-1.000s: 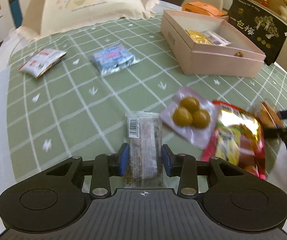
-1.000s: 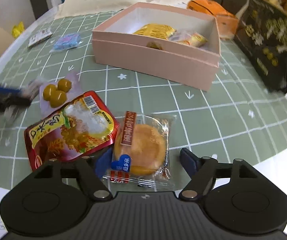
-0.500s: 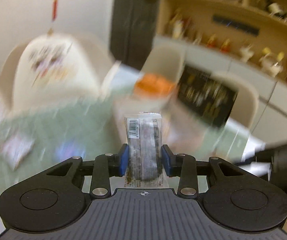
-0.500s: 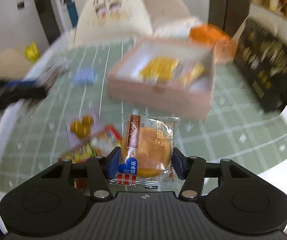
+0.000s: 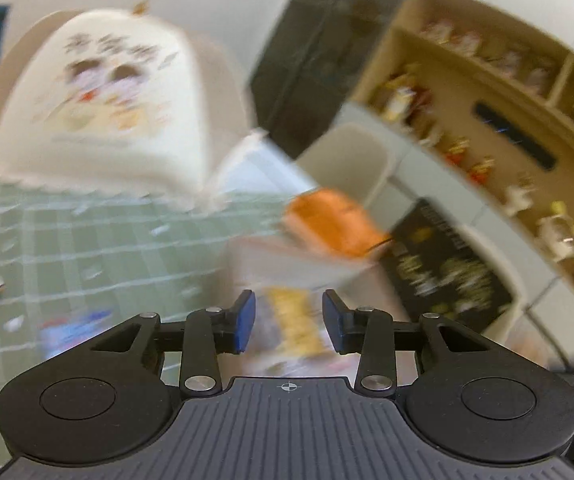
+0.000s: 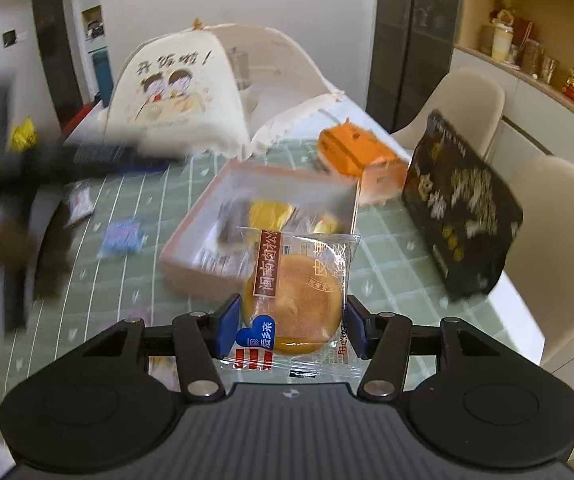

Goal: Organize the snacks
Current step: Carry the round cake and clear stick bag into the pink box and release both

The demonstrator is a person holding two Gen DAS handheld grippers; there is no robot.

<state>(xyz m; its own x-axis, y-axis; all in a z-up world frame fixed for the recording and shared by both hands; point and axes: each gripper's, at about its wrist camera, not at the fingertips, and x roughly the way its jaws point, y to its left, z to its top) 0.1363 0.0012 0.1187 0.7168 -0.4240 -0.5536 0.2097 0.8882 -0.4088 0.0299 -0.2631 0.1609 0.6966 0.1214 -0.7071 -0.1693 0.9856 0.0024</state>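
Two grippers are above the table point(image 6: 387, 236) with its green checked cloth. The right gripper point(image 6: 290, 326) holds a wrapped round pastry point(image 6: 295, 304) upright, its jaws pressed against both sides of the wrapper, raised in front of the pink box point(image 6: 191, 256). The box lies open on the cloth and contains a yellow packet point(image 6: 267, 212) and other blurred snacks. The left gripper point(image 5: 289, 326) has narrow, parted jaws with nothing gripped between them; through the gap the box interior appears. A blue packet point(image 6: 121, 238) lies left of the box.
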